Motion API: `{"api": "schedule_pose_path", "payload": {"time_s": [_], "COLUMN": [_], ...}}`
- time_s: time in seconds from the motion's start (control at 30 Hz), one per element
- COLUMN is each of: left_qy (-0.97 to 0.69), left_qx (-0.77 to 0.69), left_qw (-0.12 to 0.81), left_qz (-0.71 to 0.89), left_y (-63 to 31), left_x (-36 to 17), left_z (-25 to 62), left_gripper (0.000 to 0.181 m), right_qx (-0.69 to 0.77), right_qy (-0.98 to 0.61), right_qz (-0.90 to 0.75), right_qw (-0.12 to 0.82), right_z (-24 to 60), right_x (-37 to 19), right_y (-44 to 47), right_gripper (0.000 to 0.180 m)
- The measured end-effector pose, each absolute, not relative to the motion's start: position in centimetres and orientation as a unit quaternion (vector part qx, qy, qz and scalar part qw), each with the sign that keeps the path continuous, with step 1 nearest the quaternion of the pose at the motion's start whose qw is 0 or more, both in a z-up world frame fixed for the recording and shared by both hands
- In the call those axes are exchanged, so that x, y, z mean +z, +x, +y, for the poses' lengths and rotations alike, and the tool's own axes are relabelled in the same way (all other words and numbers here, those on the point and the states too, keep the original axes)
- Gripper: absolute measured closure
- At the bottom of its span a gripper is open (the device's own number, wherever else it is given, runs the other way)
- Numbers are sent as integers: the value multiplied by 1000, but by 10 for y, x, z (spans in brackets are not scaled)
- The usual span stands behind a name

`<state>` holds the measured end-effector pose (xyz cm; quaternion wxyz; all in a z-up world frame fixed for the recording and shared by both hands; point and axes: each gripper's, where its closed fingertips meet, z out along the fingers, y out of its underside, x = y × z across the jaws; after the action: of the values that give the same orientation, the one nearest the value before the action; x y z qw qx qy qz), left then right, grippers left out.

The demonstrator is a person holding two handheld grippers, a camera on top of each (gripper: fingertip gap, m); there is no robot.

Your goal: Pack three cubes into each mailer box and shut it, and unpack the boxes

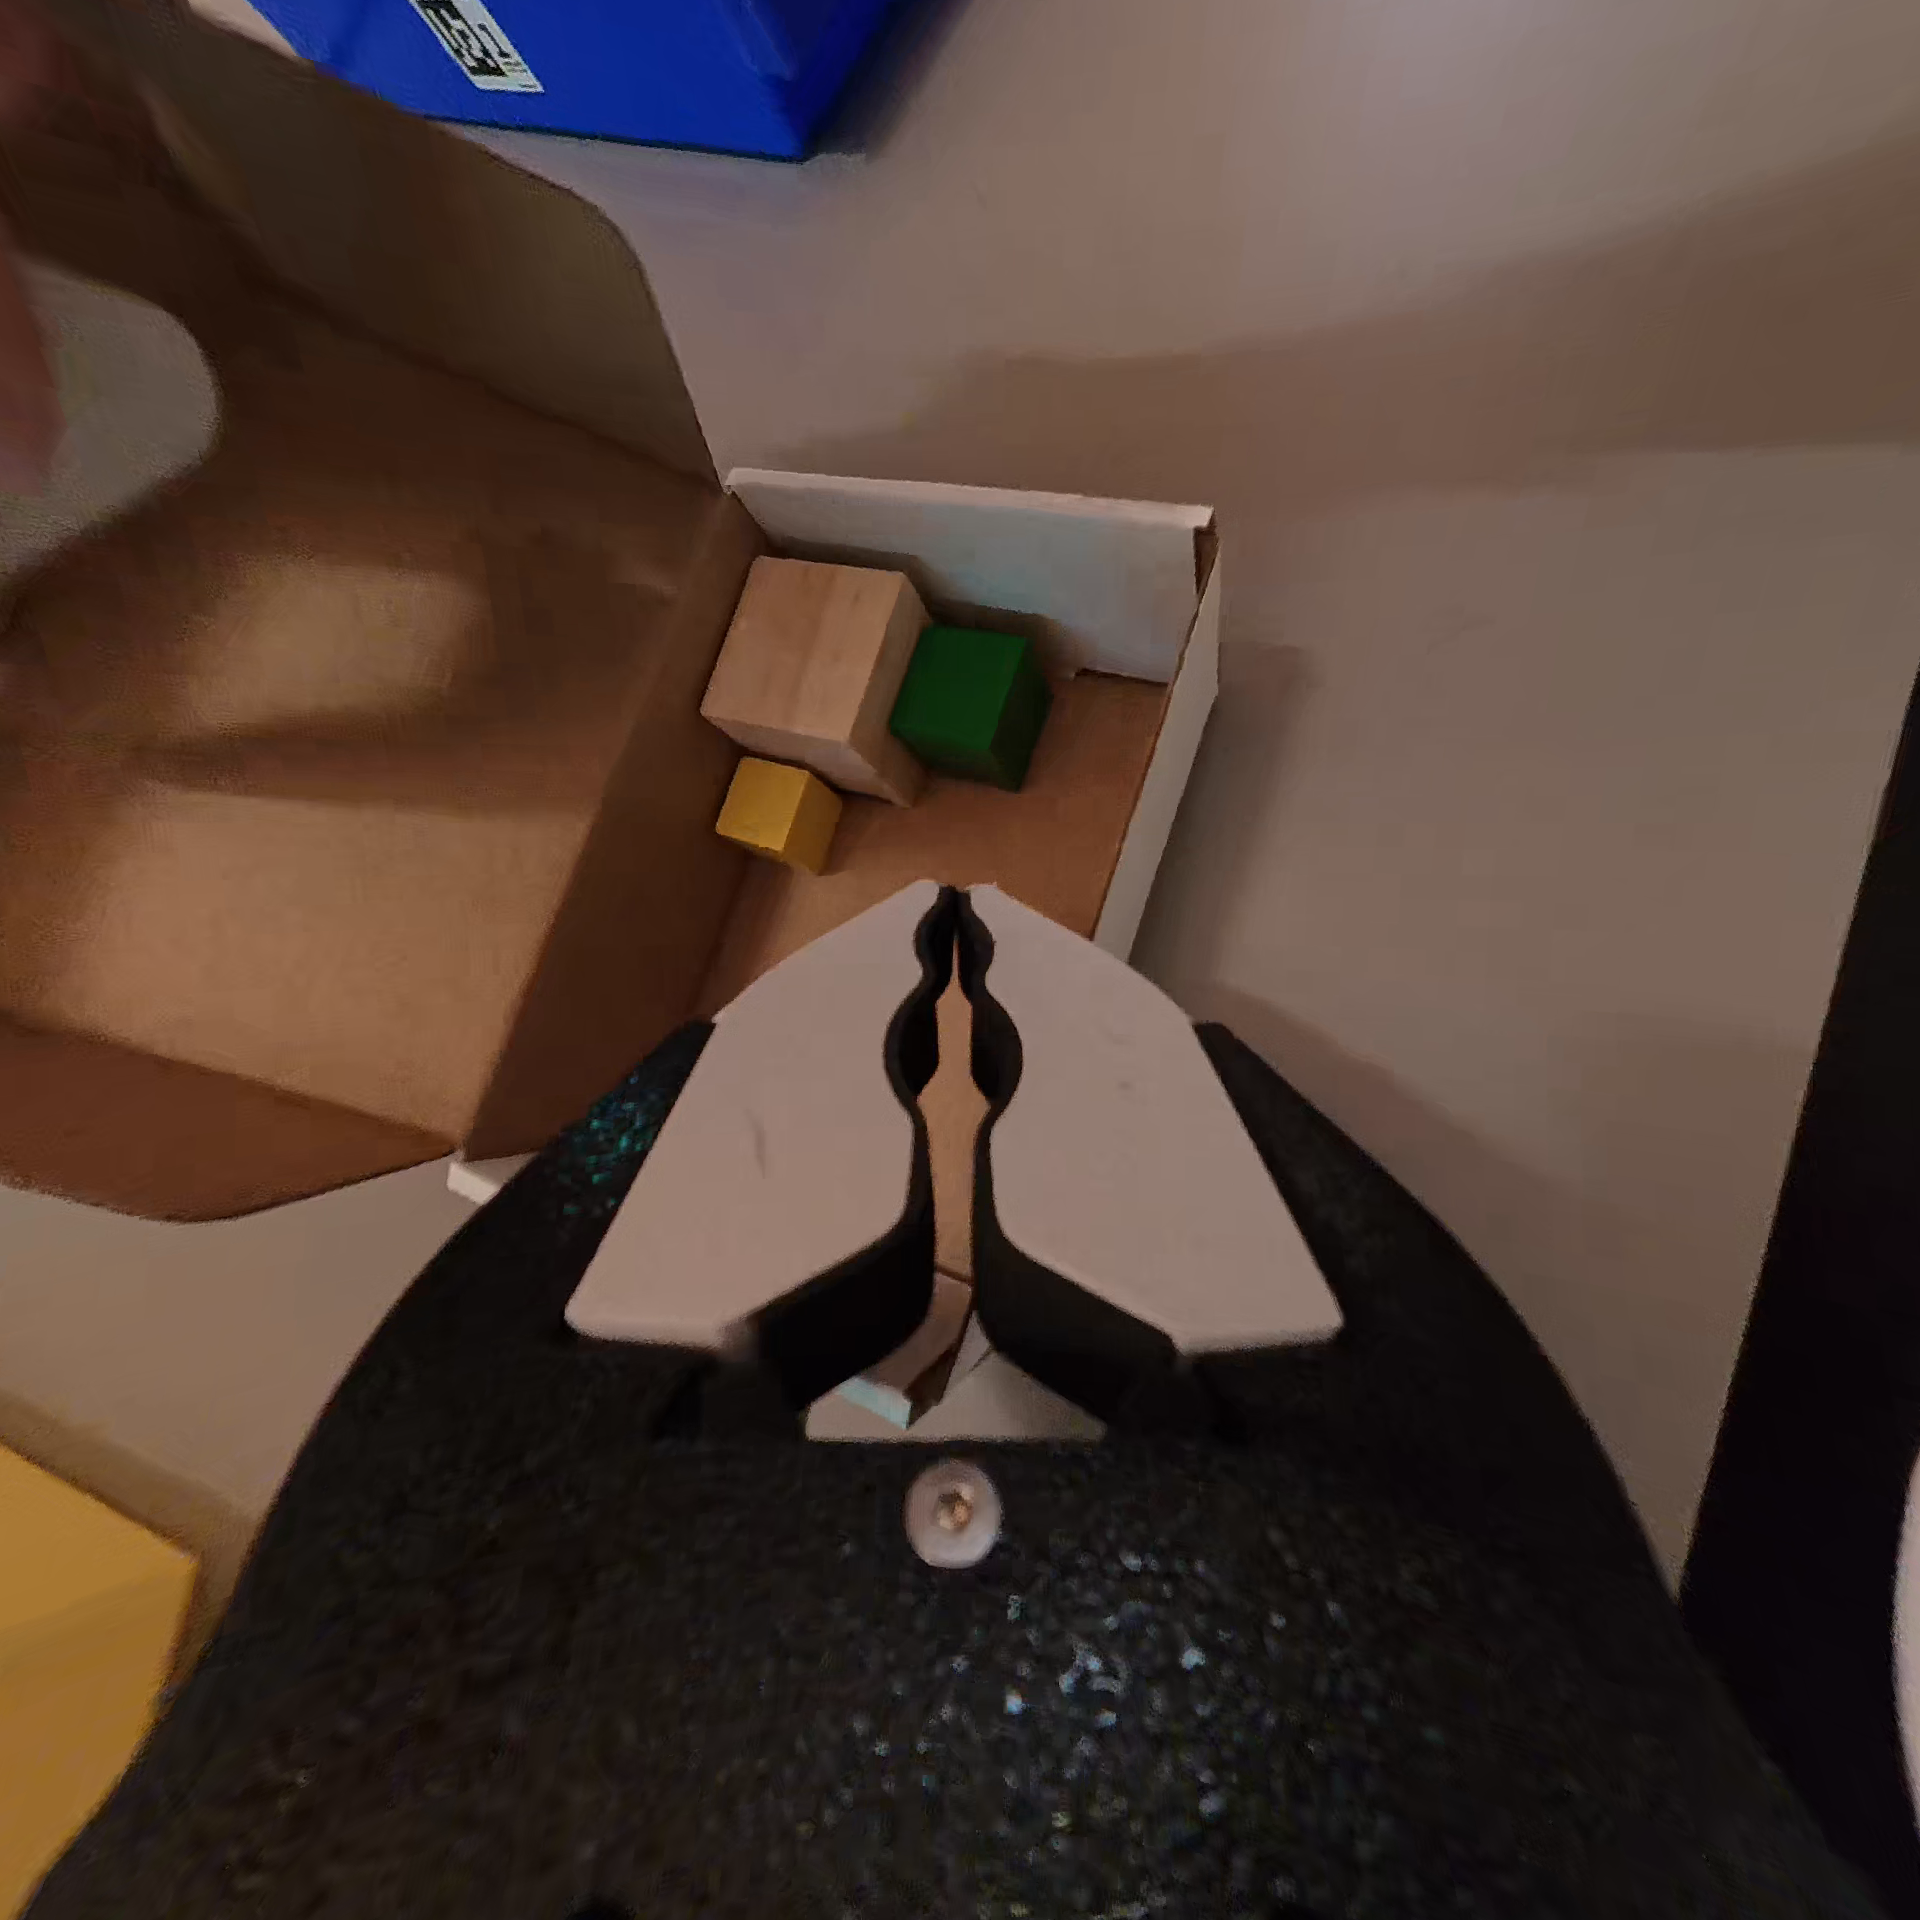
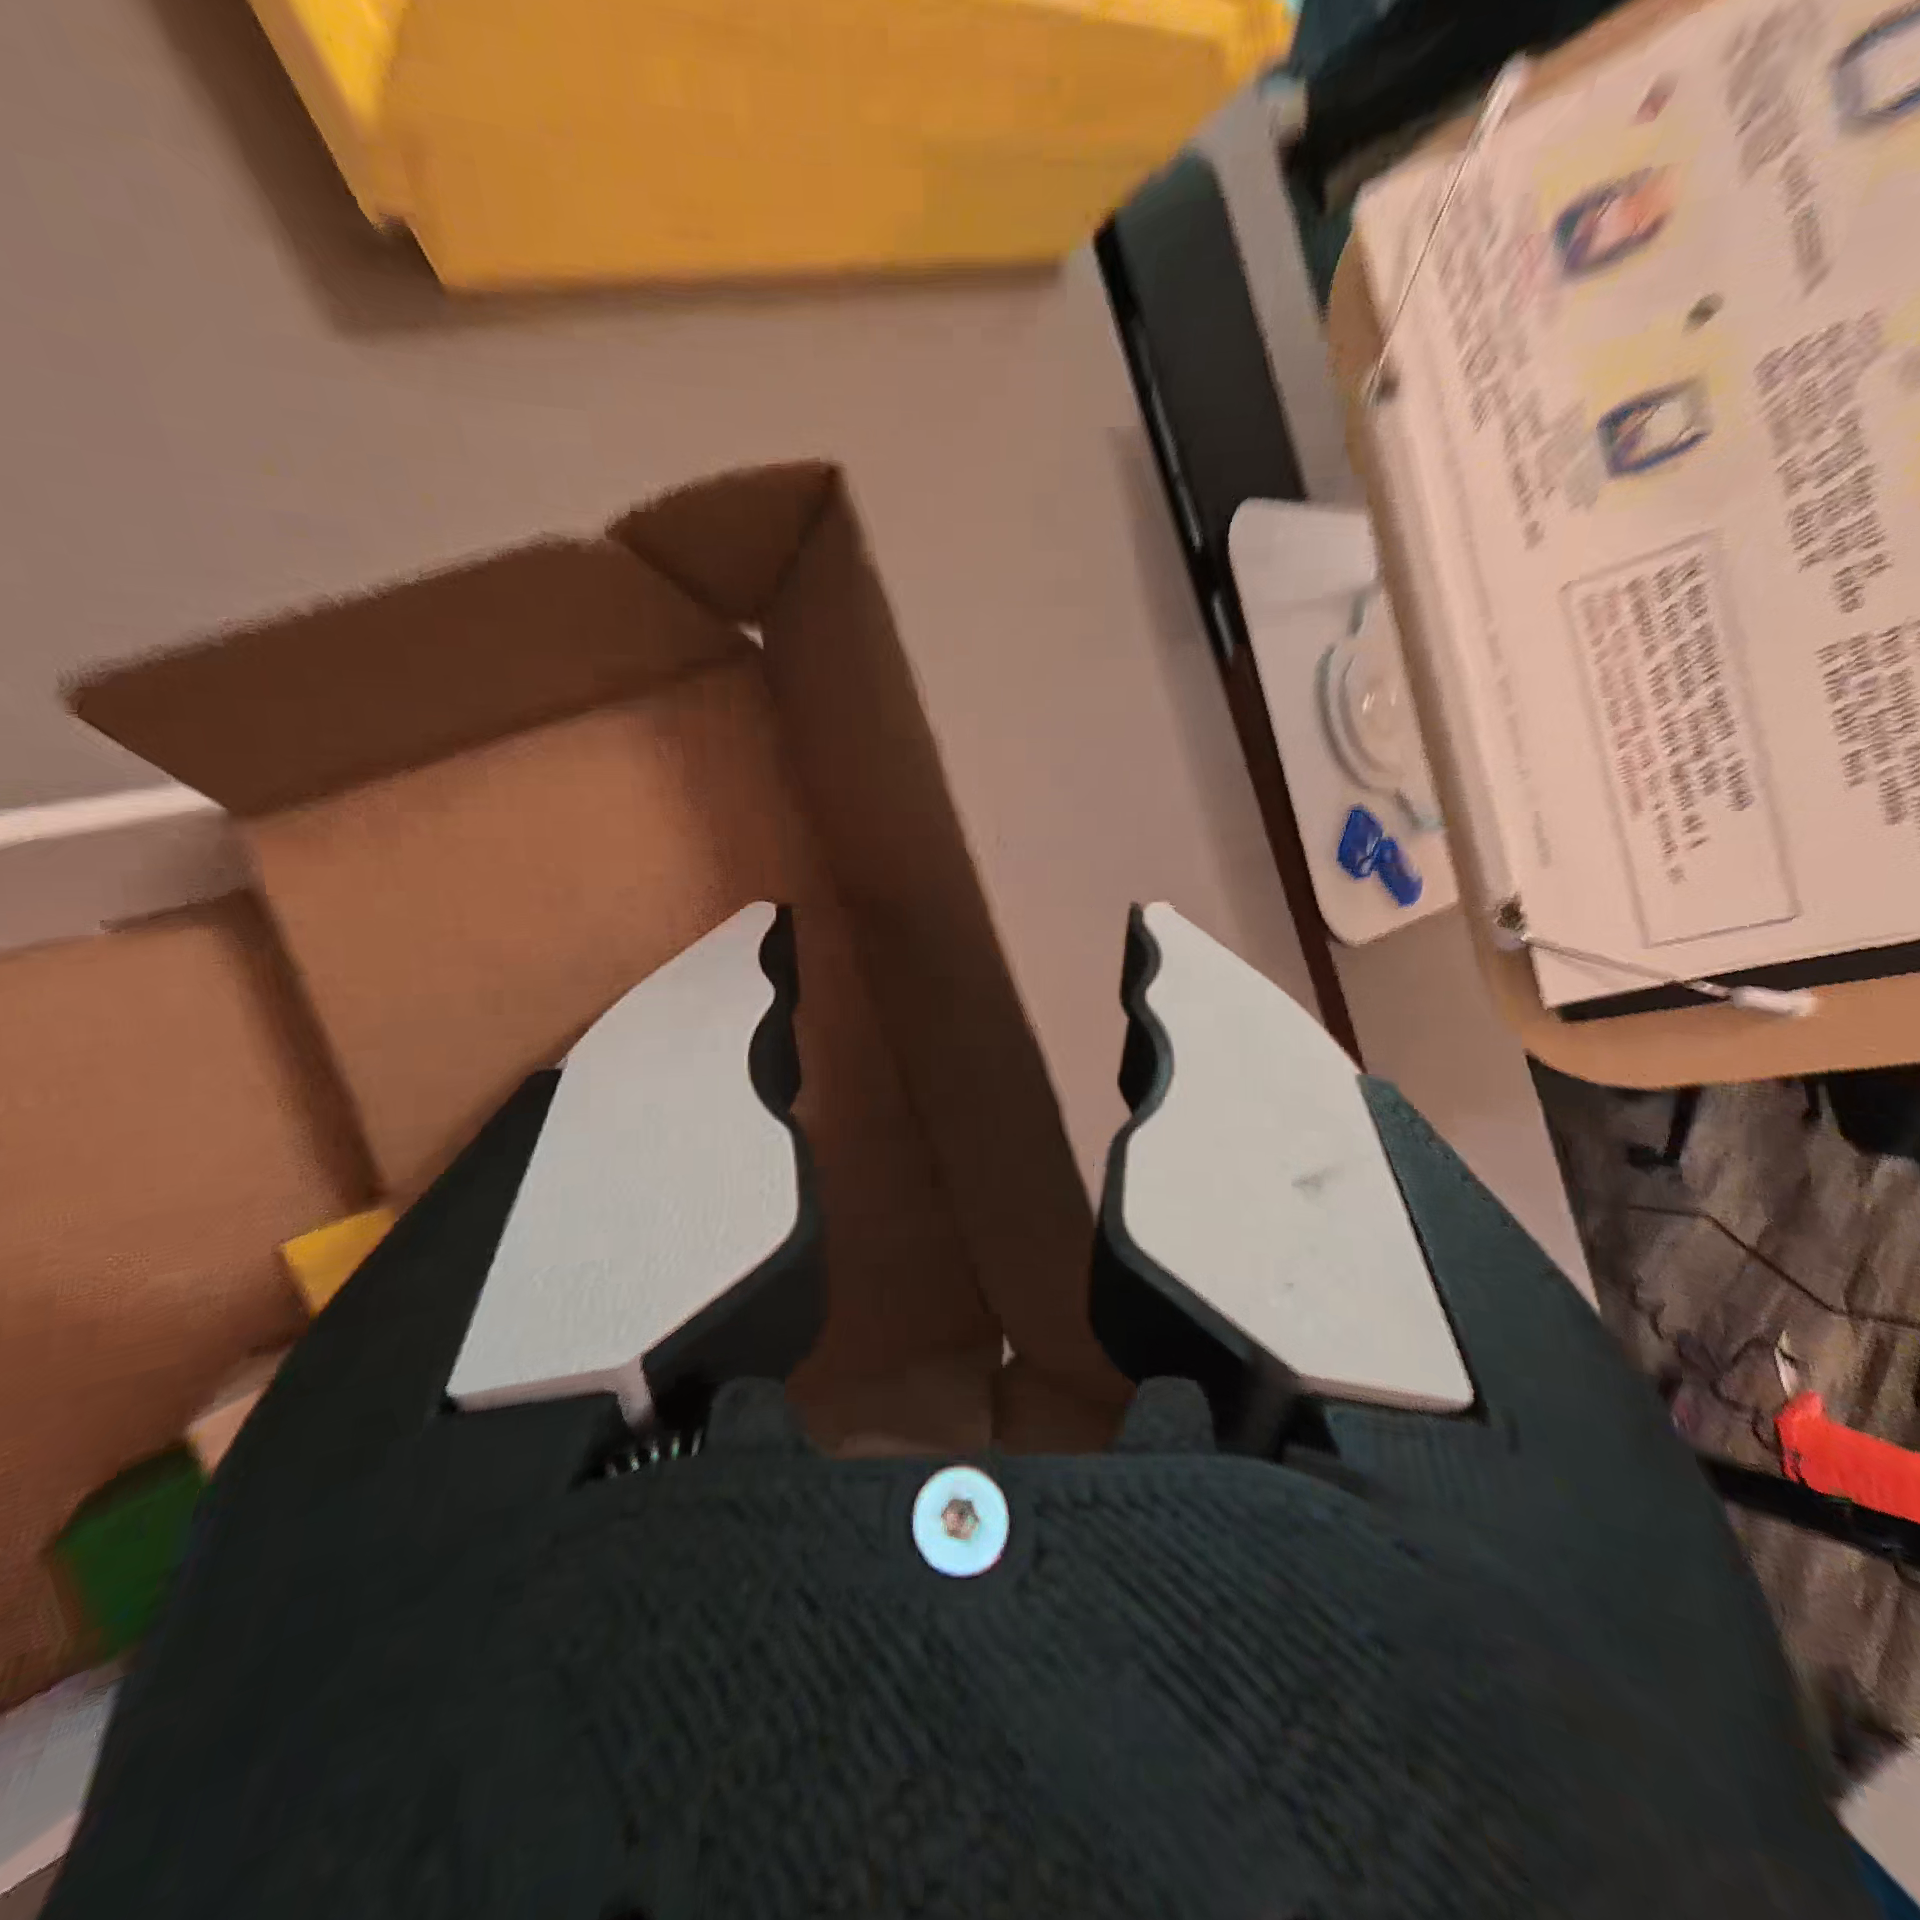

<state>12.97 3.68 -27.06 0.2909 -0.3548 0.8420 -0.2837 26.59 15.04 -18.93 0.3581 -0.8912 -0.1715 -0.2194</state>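
Observation:
A white mailer box point(image 1: 1164, 769) with a brown inside stands open, and its brown lid point(image 1: 343, 727) is raised at the left. Inside lie a plain wooden cube point(image 1: 810, 675), a green cube point(image 1: 971, 707) and a small yellow cube point(image 1: 779, 816). My left gripper point(image 1: 951, 904) is shut just above the box's near wall, with nothing visible between its tips. My right gripper point(image 2: 956, 914) is open, and the lid's long brown edge flap point(image 2: 894, 883) runs up between its fingers. The yellow cube point(image 2: 332, 1257) and the green cube point(image 2: 125, 1548) peek out at that view's left edge.
A blue bin point(image 1: 623, 73) stands beyond the box. A yellow bin point(image 2: 790, 135) shows ahead of the right gripper and at the left wrist view's lower left corner point(image 1: 73, 1662). A cardboard box with a printed sheet point(image 2: 1662, 520) and a white device point(image 2: 1340, 717) lie to the right.

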Motion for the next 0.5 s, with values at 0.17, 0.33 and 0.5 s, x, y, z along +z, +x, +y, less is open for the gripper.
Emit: {"api": "schedule_pose_path", "payload": {"time_s": [0.17, 0.33, 0.5], "left_qy": [-432, -415, -360], "left_qx": [-370, -490, -530], "left_qw": [270, 291, 226], "left_qz": [777, 709, 734], "left_y": [143, 148, 121], "left_x": [-267, -225, -191], "left_z": [18, -4, -10], "left_gripper": [181, 179, 181], "right_qx": [-163, -255, -153], "right_qy": [-862, -888, -912], "right_qz": [-165, -72, 52], "right_qw": [450, 376, 377], "right_z": [120, 28, -5], "right_x": [-128, -132, -186], "right_y": [209, 193, 164], "right_gripper": [102, 108, 128]}}
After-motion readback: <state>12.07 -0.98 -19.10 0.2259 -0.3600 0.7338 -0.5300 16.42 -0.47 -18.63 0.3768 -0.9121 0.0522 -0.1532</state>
